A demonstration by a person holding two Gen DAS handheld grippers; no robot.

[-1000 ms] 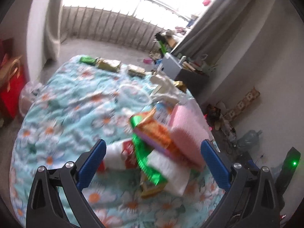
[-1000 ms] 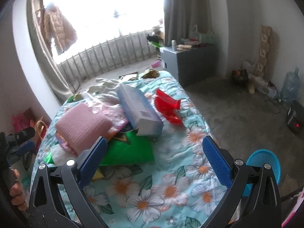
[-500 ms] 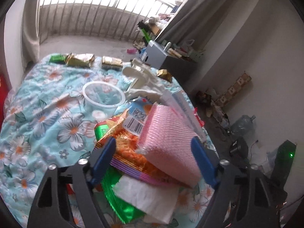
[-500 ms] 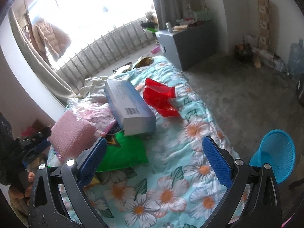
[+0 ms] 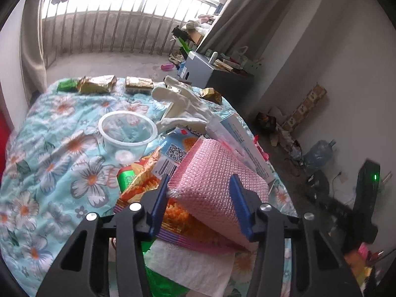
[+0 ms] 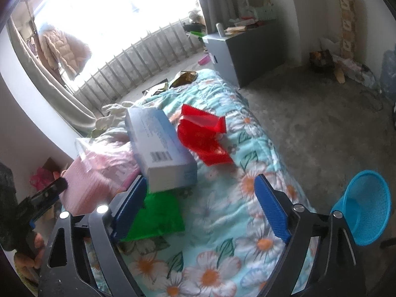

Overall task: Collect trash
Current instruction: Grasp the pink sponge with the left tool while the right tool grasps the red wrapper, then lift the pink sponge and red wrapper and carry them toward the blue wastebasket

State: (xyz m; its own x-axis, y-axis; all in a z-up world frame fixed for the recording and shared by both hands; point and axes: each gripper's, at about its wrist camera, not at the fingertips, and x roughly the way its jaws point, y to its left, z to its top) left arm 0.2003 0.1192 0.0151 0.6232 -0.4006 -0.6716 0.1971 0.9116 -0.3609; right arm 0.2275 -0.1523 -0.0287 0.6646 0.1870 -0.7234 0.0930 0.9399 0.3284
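Observation:
A pile of trash lies on the flowered quilt (image 5: pixel 49 148). On top is a pink textured pack (image 5: pixel 212 173), over an orange snack bag (image 5: pixel 146 180), a green wrapper (image 6: pixel 156 217) and a white napkin (image 5: pixel 188 264). My left gripper (image 5: pixel 200 177) straddles the pink pack; its jaws are closing and both blue pads touch the pack's sides. My right gripper (image 6: pixel 200 208) hangs low over the quilt, its jaws wide and closing a little. Just beyond its left finger is the near end of a white and blue box (image 6: pixel 160 158); no pad touches it. A red wrapper (image 6: pixel 203 136) lies past the box.
A clear plastic cup (image 5: pixel 127 131), a white glove (image 5: pixel 183 104) and gold wrappers (image 5: pixel 97 84) lie farther up the bed. A blue mesh basket (image 6: pixel 363 212) stands on the floor to the right of the bed. A grey cabinet (image 6: pixel 237 49) stands beyond the bed's far corner.
The left gripper moved forward over the pile and its jaws narrowed onto the pink pack. The right gripper came lower and closer to the box, its jaws slightly narrower.

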